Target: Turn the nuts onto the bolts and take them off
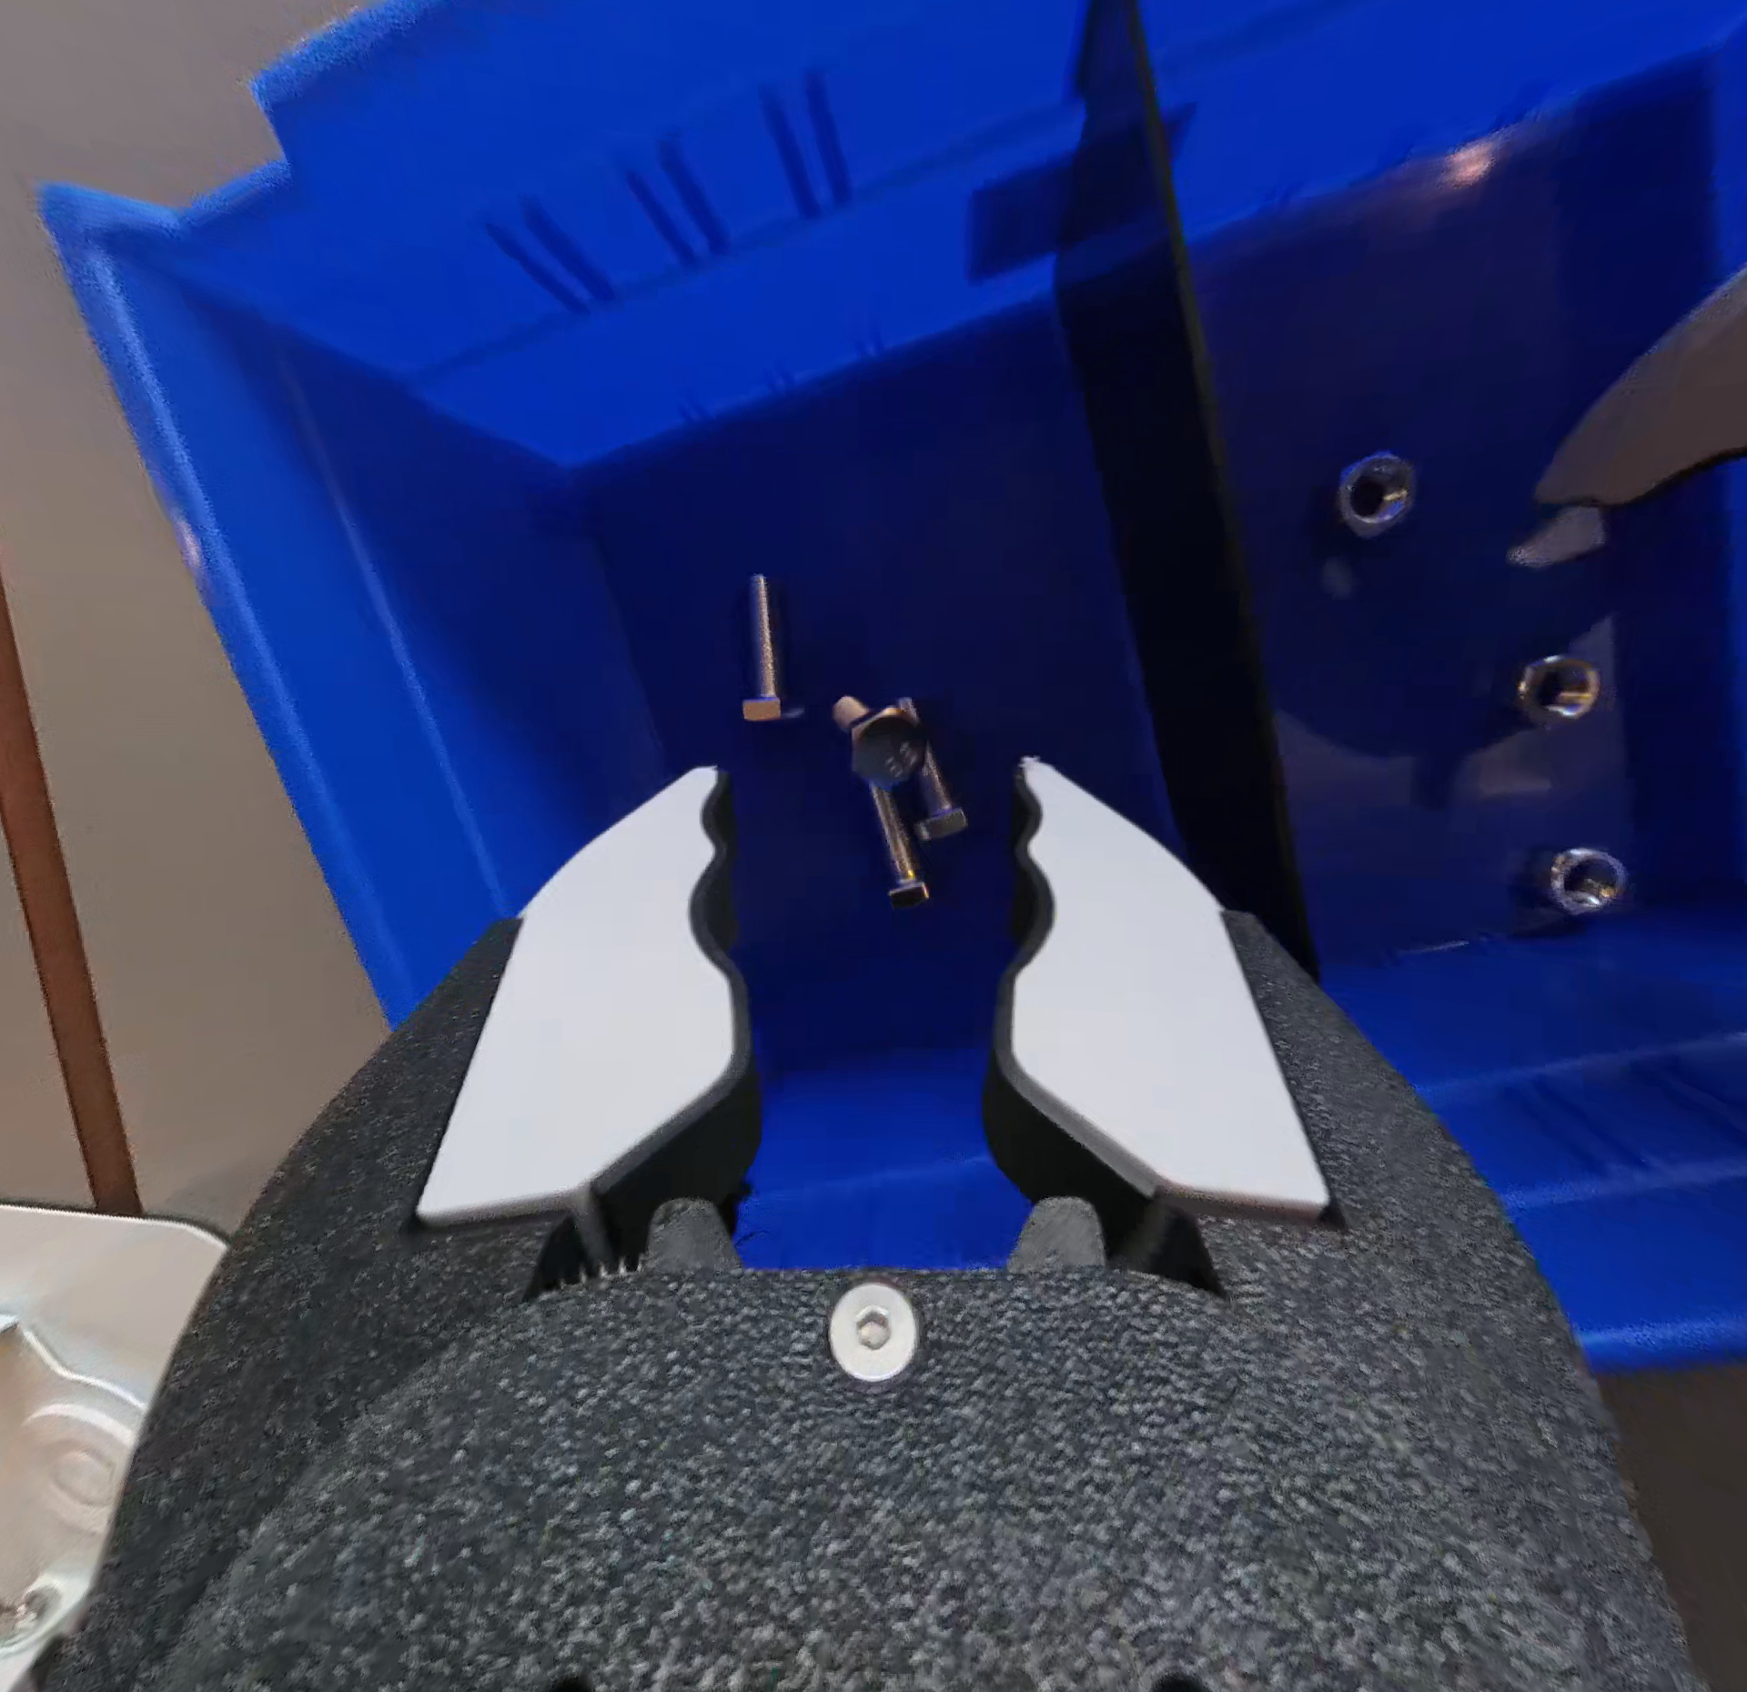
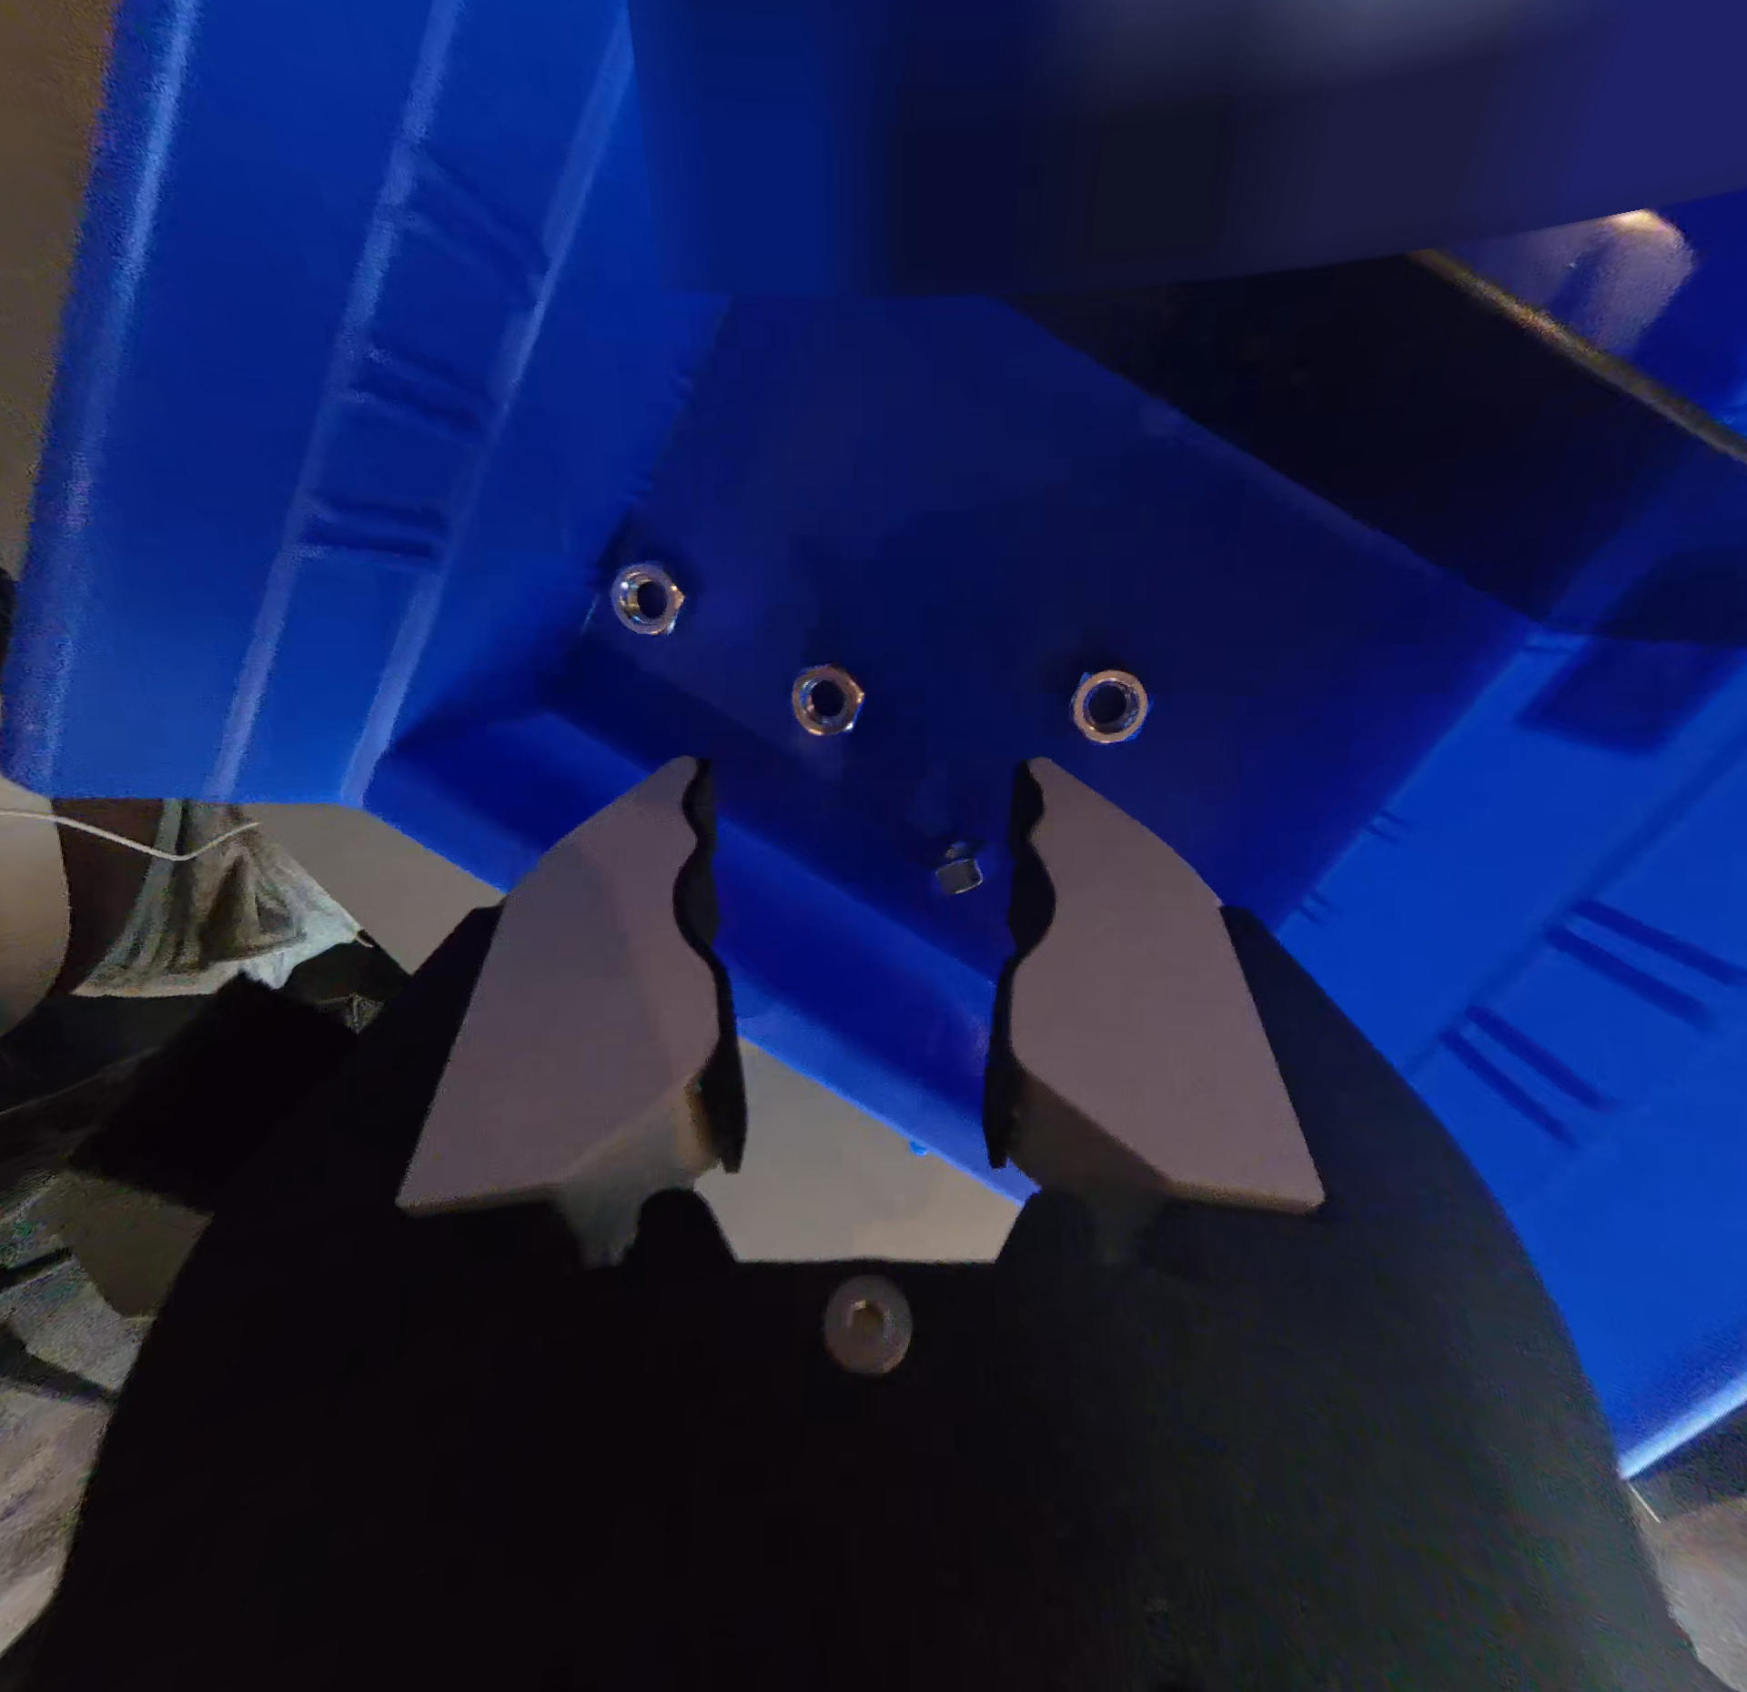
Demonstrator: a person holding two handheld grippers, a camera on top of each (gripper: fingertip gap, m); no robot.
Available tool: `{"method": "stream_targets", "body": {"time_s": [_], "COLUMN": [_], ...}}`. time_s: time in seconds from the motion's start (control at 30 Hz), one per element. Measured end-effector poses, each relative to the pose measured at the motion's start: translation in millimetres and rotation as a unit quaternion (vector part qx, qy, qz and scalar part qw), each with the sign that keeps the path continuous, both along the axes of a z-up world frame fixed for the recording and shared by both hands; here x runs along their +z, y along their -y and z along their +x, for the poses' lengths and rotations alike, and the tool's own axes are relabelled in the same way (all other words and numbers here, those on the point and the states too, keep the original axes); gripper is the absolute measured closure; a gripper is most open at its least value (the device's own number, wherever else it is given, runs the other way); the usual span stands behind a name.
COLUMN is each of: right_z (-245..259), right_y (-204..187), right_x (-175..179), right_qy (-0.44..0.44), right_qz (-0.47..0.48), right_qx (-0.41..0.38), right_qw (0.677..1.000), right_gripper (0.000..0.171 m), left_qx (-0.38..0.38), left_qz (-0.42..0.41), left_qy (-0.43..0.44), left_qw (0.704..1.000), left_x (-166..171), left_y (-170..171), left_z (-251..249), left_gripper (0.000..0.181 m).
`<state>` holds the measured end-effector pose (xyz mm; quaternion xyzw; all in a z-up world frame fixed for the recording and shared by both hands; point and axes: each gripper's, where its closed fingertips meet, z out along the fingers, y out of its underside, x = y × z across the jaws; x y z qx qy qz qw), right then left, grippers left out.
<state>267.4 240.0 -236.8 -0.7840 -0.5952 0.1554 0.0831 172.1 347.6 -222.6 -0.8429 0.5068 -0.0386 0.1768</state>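
A blue bin (image 1: 425, 371) is split by a dark divider (image 1: 1172, 512). Several steel bolts lie on the floor of its left compartment: one apart (image 1: 766, 650), the others crossed in a pile (image 1: 898, 796). My left gripper (image 1: 870, 772) is open and empty, just above the pile. Three nuts (image 1: 1558, 687) lie in the right compartment. In the right wrist view several nuts show, three flat in a row (image 2: 827, 700) and one tilted (image 2: 959, 867) beside the right fingertip. My right gripper (image 2: 860, 768) is open and empty above them; its tip also shows in the left wrist view (image 1: 1654, 446).
The bin (image 2: 284, 418) stands on a beige table. A silvery metal piece (image 1: 57, 1363) lies at the lower left outside the bin, by a brown strip (image 1: 47, 891). A grey cloth or sleeve (image 2: 189, 891) shows at the left of the right wrist view.
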Motion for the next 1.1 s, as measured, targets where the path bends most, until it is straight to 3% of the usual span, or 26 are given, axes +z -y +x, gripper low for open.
{"method": "stream_targets", "body": {"time_s": [0.13, 0.3, 0.5, 0.63, 0.77, 0.97, 1.1], "right_z": [2, 0, -6, -5, 0, 20, 17], "right_y": [0, -7, -17, -30, -50, -85, -95], "right_x": [9, 32, 68, 88, 95, 67, 55], "right_qy": [-0.014, -0.06, -0.142, -0.173, -0.172, -0.117, -0.122], "right_qz": [0.018, 0.063, 0.112, 0.138, 0.14, 0.113, 0.077], "right_qx": [-0.007, -0.035, -0.07, -0.086, -0.1, -0.128, -0.137], "right_qw": [1.0, 0.996, 0.981, 0.971, 0.97, 0.978, 0.98], "right_gripper": [0.107, 0.097, 0.088, 0.087, 0.088, 0.092, 0.107], "left_qx": [0.014, 0.038, 0.089, 0.131, 0.183, 0.292, 0.369], "left_qz": [0.006, 0.079, 0.217, 0.285, 0.3, 0.259, 0.226], "left_qy": [0.02, 0.107, 0.214, 0.213, 0.183, 0.095, 0.017], "left_qw": [1.0, 0.99, 0.948, 0.925, 0.918, 0.916, 0.901], "left_x": [8, 47, 114, 141, 142, 109, 89], "left_y": [-1, -2, 11, 40, 83, 146, 186], "left_z": [-2, -1, -31, -81, -139, -233, -293], "left_gripper": [0.108, 0.09, 0.077, 0.077, 0.082, 0.084, 0.085]}}
